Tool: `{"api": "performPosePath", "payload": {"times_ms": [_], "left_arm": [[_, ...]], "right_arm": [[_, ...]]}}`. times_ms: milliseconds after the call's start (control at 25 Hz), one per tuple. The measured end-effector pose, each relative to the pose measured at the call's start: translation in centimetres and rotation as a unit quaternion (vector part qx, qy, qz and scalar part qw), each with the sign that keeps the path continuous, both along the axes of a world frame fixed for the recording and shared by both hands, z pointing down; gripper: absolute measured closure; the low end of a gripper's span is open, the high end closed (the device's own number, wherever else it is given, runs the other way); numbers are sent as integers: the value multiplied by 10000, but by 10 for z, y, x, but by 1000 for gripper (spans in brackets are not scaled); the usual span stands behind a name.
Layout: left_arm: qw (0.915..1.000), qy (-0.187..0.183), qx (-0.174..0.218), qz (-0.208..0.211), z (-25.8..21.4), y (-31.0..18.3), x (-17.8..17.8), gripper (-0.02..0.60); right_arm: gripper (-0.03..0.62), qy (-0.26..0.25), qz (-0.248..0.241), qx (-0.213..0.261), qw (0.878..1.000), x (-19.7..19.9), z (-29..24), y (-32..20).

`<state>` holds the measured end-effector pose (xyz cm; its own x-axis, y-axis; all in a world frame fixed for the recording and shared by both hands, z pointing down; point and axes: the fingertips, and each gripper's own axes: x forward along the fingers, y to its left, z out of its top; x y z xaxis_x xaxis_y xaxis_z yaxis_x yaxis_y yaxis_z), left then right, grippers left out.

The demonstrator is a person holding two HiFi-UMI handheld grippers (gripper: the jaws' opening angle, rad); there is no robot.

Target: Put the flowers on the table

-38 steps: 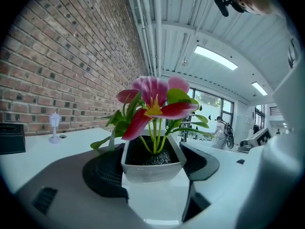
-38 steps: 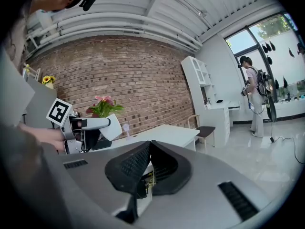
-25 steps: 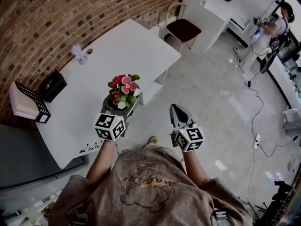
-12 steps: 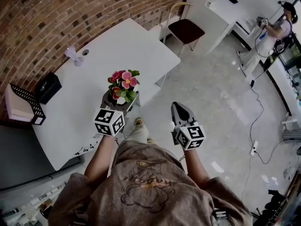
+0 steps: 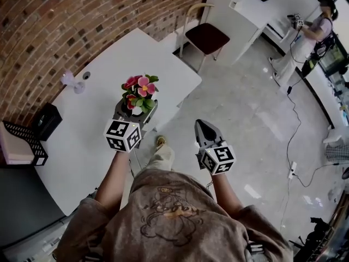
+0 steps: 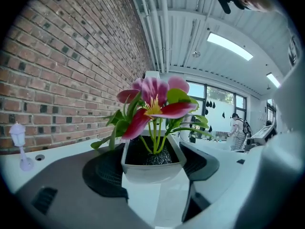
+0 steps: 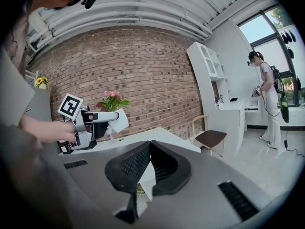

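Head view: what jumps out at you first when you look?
Bright pink and red flowers in a white pot, clamped in the left gripper by the white table's near edge. Next, the brick wall behind it, and the right gripper, shut and empty, over the floor.

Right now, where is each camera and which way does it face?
Head view: on the head, steeply down at the white table; shows torso, left gripper, right gripper.
Left gripper view: on that gripper, along jaws shut on the potted flowers, toward the brick wall.
Right gripper view: on that gripper, past shut jaws toward the table; shows the left forearm.
Shared: all three show the potted flowers.
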<state>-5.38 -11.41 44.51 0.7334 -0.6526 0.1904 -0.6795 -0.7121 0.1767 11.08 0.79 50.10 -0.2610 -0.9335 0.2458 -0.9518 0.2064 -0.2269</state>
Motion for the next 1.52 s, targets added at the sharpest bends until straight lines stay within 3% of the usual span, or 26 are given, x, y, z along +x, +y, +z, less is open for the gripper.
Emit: {"api": "performPosePath", "payload": {"times_ms": [640, 1200, 1520], "left_arm": [[9996, -69, -137, 246, 16, -142, 42, 213], [9992, -276, -106, 280, 51, -209, 67, 213], [9990, -444, -71, 82, 85, -246, 80, 213]], "right_arm": [[589, 53, 9, -309, 9995, 19, 3, -124], [589, -88, 234, -517, 9984, 39, 15, -167], [589, -125, 61, -688, 9975, 50, 25, -191]]}}
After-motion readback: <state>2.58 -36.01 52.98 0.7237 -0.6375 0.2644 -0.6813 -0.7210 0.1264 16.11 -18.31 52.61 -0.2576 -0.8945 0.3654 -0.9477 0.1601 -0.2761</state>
